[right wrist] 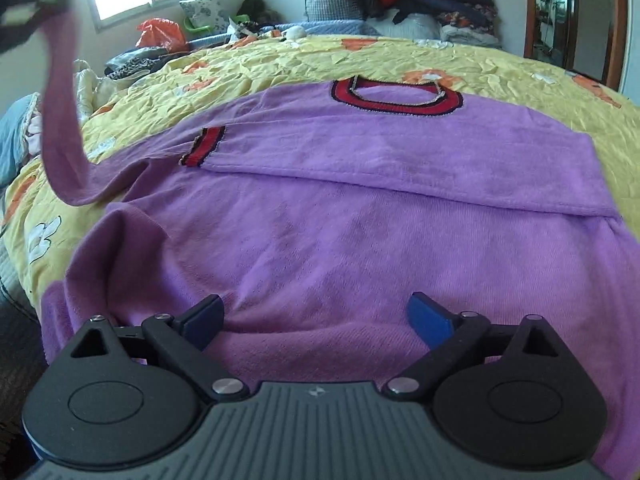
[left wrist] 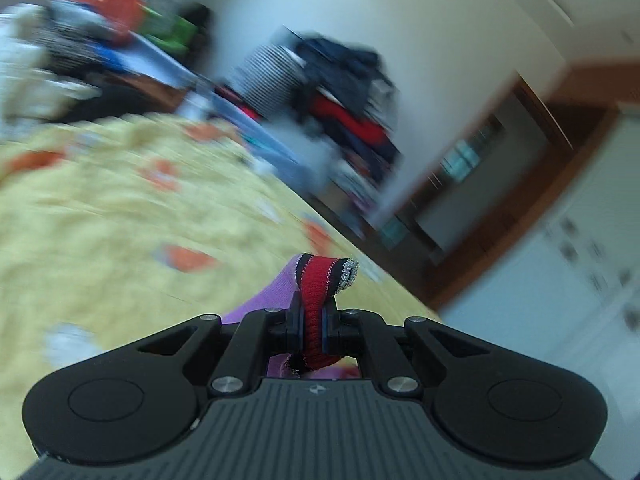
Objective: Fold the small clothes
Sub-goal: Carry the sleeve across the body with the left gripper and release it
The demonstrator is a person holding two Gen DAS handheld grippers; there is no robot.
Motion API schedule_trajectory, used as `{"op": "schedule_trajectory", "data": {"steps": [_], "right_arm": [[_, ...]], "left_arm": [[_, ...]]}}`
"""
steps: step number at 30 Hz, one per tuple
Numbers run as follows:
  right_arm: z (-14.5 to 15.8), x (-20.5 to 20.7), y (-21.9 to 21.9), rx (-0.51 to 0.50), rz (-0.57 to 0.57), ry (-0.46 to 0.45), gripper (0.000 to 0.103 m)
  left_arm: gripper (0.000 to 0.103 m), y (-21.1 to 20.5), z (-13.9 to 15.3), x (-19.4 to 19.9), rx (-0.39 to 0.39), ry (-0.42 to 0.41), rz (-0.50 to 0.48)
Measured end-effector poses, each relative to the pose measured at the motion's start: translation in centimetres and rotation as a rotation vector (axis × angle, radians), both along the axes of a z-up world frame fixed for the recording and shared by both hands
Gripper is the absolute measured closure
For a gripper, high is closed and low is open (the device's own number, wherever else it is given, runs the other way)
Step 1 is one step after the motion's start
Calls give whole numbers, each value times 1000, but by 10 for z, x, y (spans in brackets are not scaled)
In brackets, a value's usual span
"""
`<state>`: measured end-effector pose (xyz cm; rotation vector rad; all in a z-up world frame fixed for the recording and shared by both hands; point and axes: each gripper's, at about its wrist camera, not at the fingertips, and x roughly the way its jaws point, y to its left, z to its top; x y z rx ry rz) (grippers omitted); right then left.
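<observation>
Sweater (right wrist: 340, 216) lies flat on bed (right wrist: 520, 76), collar far. Left gripper (left wrist: 311, 320) jaws pinch red sleeve cuff (left wrist: 316, 304), lifted at left. Right gripper (right wrist: 316, 320) jaws spread over near hem.

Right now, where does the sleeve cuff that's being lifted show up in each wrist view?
Left wrist view: the red cuff sits bottom centre, clamped in the shut jaws.
Right wrist view: cuff not visible; only its purple sleeve rises toward the upper left corner.
Shared landmark: the yellow bedspread.
</observation>
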<state>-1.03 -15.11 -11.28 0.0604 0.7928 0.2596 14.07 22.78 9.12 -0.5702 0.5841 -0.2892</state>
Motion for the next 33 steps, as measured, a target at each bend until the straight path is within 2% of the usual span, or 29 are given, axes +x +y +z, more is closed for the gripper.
{"op": "schedule_trajectory", "data": {"steps": [3, 8, 15, 19, 25, 33], "right_arm": [[0, 3, -1, -47, -78, -4, 4], [1, -1, -22, -31, -117, 10, 4], [3, -30, -40, -13, -131, 12, 4], [7, -48, -51, 18, -158, 5, 4], [11, -61, -59, 17, -169, 11, 4], [9, -65, -74, 17, -213, 13, 4]], "left_arm": [[95, -78, -10, 21, 47, 29, -136], [95, -180, -40, 29, 92, 57, -282], [95, -273, -76, 29, 106, 85, -413], [95, -326, -80, 33, 170, 70, -462], [94, -380, -101, 38, 204, 86, -503], [94, -397, -126, 30, 270, 125, -552]]}}
